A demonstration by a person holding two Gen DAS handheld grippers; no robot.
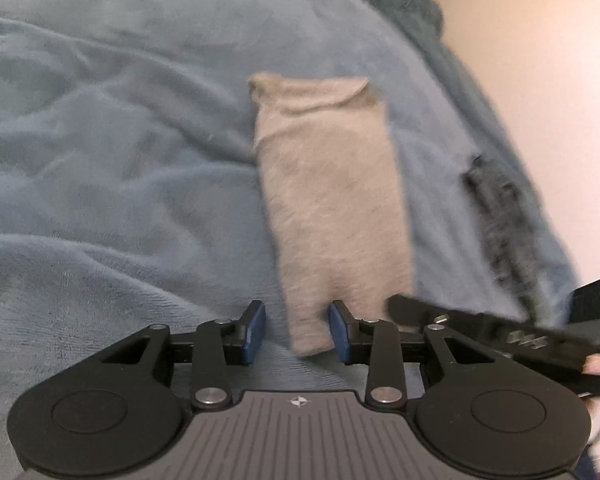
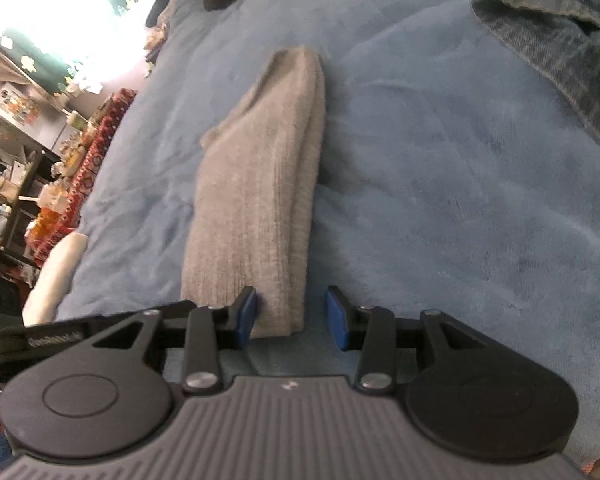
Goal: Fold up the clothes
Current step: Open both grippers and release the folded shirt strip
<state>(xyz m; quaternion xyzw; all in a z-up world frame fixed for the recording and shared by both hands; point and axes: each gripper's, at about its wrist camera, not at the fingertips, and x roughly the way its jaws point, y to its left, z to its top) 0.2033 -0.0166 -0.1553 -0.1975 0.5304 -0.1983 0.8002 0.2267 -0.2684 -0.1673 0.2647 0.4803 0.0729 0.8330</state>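
A grey knitted garment (image 1: 332, 200), folded into a long narrow strip, lies flat on the blue fleece blanket (image 1: 120, 140). In the left wrist view its near left corner sits between the blue pads of my left gripper (image 1: 298, 330). The right pad touches the cloth and the left pad stands apart, so the jaws are open. In the right wrist view the same garment (image 2: 260, 184) has its near right corner between the pads of my right gripper (image 2: 292, 316). It lies against the left pad with a gap to the right one, so this gripper is open too. Both grippers sit side by side.
Blue jeans (image 2: 560, 48) lie crumpled at the blanket's far right. A dark fuzzy item (image 1: 500, 220) rests near the blanket's edge by a pale wall. A white rolled cloth (image 2: 56, 272) lies at the left edge, with cluttered shelves (image 2: 28, 152) beyond.
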